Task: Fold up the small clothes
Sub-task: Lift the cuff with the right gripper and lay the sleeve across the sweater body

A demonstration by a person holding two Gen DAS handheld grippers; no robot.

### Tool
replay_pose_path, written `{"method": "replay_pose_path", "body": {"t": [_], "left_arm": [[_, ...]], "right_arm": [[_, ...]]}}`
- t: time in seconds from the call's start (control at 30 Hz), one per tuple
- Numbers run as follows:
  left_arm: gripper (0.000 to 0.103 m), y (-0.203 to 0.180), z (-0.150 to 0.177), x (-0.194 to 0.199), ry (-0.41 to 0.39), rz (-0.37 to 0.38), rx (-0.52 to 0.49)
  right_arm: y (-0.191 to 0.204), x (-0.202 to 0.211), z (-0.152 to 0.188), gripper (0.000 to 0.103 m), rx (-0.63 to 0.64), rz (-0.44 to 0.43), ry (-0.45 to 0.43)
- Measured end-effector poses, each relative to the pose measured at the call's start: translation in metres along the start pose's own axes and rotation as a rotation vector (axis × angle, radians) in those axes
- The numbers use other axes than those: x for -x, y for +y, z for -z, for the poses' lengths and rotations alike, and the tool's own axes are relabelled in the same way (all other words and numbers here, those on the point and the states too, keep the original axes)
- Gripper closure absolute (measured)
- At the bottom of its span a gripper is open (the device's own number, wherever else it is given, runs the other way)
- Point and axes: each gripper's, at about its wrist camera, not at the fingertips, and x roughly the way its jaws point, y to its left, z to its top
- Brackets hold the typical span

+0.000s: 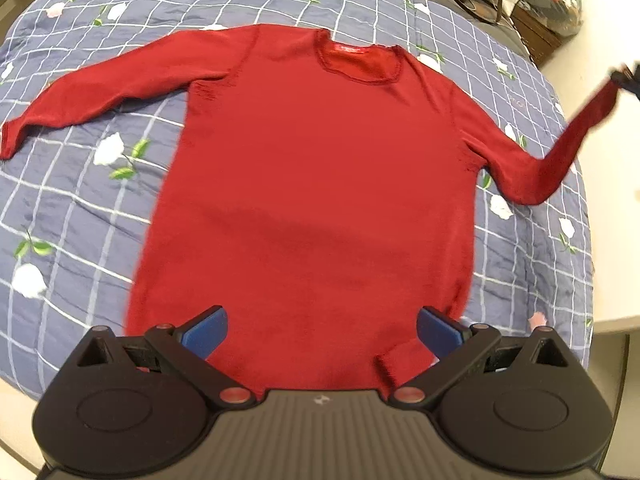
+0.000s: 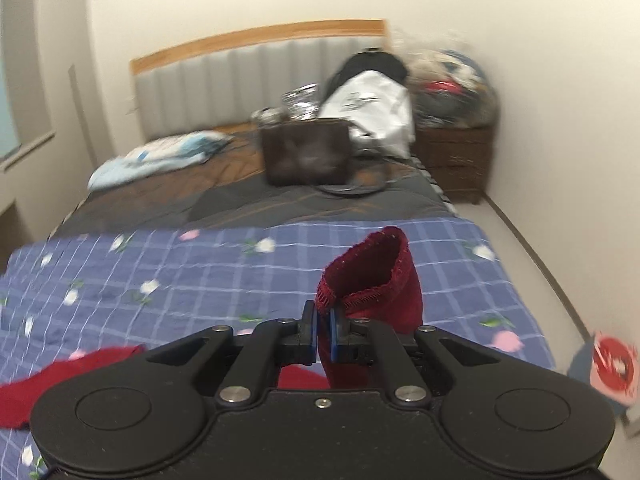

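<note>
Hovering over the hem, the left gripper (image 1: 322, 334) has its blue pads spread wide with nothing between them, and the bottom edge of the red sweater (image 1: 312, 184) lies just under that gap, ready, I'd guess, to be taken next. The sweater is spread flat, front up, on the blue checked quilt (image 1: 80, 208), which gives clean lines to fold along. Out on the right, the right gripper (image 2: 324, 334) is pinched tight on the sleeve cuff (image 2: 372, 280), lifting that sleeve off the quilt, likely to swing it across the body. Farther back a brown bag (image 2: 306, 152) sits near the headboard
</note>
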Motion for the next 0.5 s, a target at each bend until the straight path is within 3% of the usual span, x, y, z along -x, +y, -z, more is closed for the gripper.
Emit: {"method": "replay_pose_path", "body": {"t": [0.23,0.5], "left_arm": [[0.000,0.088,-0.019,0.019,-0.016,-0.036,0.014],[0.000,0.183,-0.018,0.031,0.002,-0.144,0.090]], "right_arm": [[0.132,-0.033,0.016,0.097,0.141,-0.071,0.079],[0.235,-0.078,0.075,0.097,0.189,-0.158,0.214]]}}
